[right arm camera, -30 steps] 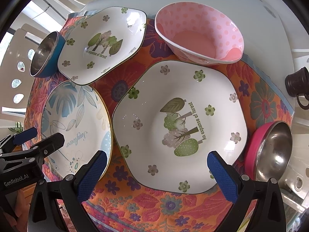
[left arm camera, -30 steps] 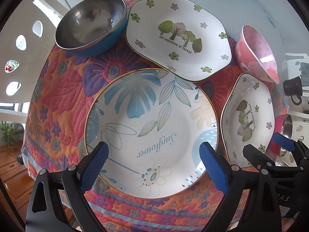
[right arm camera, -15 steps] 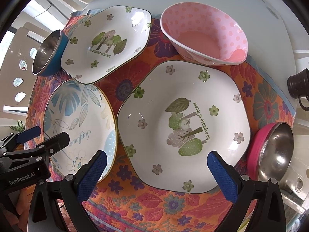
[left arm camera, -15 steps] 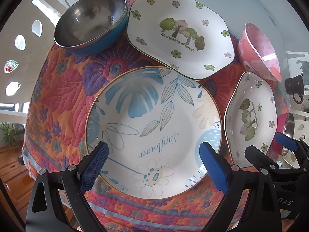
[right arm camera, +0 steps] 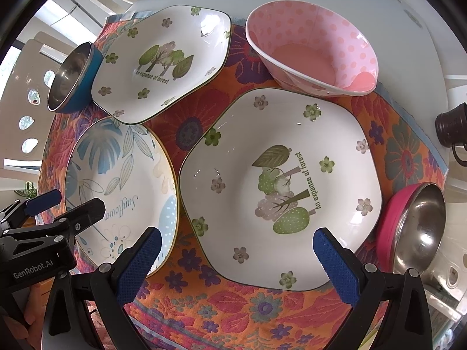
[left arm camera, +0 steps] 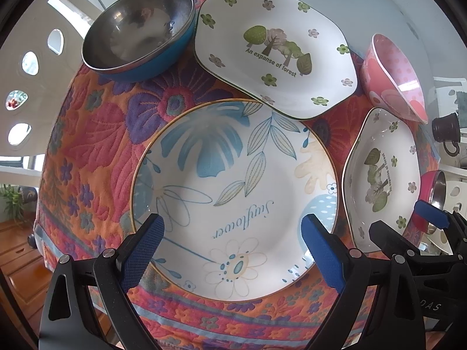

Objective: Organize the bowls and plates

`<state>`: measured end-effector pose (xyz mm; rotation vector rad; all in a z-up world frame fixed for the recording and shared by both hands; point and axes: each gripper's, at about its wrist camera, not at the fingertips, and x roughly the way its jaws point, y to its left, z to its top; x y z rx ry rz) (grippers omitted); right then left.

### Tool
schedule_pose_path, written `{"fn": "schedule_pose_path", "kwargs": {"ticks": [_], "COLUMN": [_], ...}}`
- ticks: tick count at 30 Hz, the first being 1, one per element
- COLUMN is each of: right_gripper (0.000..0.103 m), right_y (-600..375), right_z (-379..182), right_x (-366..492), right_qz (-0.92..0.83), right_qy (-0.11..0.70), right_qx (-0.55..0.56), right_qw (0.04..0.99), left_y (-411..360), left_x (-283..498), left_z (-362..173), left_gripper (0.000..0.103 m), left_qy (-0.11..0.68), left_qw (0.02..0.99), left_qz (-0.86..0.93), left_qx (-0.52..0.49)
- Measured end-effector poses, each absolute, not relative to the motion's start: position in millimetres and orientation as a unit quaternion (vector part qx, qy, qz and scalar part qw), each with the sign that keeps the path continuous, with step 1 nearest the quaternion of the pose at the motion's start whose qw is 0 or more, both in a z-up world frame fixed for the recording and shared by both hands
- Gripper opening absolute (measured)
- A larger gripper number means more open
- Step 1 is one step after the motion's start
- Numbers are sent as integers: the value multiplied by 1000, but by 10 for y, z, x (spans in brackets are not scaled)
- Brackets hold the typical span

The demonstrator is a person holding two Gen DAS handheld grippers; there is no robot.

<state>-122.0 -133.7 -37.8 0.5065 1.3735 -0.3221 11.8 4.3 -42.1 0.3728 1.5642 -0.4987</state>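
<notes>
Your left hand-held gripper (left arm camera: 230, 250) hangs spread over the Sunflower plate (left arm camera: 233, 198). Your right hand-held gripper (right arm camera: 236, 256) hangs spread over the forest plate (right arm camera: 280, 186), probably to lift both.

Both wrist views close, downward, probably overlapping plates (left arm camera: 233, 198)

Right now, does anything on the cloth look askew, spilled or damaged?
No spills or breakage show. One oddity: the far white forest-print plate rests its near edge on the rim of the round blue-leaf Sunflower plate, so it sits tilted rather than flat.
</notes>
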Motion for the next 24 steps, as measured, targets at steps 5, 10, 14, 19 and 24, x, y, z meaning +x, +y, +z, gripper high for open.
{"fn": "schedule_pose_path", "kwargs": {"ticks": [5, 10, 14, 19, 24], "right_gripper": [103, 103, 103, 103, 103], "right_y": [-1322, -1242, -1142, -835, -434], "right_z": [-377, -371, -325, -395, -669], "right_x": [-1198, -1135, -1138, -1276, -1405], "right_qz": [-145, -143, -150, -151, -128], "right_qy": [624, 619, 588, 567, 574], "right_qx": [231, 232, 263, 298, 331], "right_qw": [732, 737, 750, 753, 738], "left_y": [67, 95, 173, 447, 736], "left_x": [149, 200, 257, 452, 675], "left_z": [-439, -469, -496, -637, -839], "left_gripper": [94, 94, 94, 94, 94], "left_qy": [693, 696, 689, 687, 689], "left_qw": [666, 662, 659, 654, 642], "left_qz": [-220, -224, -242, -243, -245], "left_qx": [165, 167, 177, 202, 229]}}
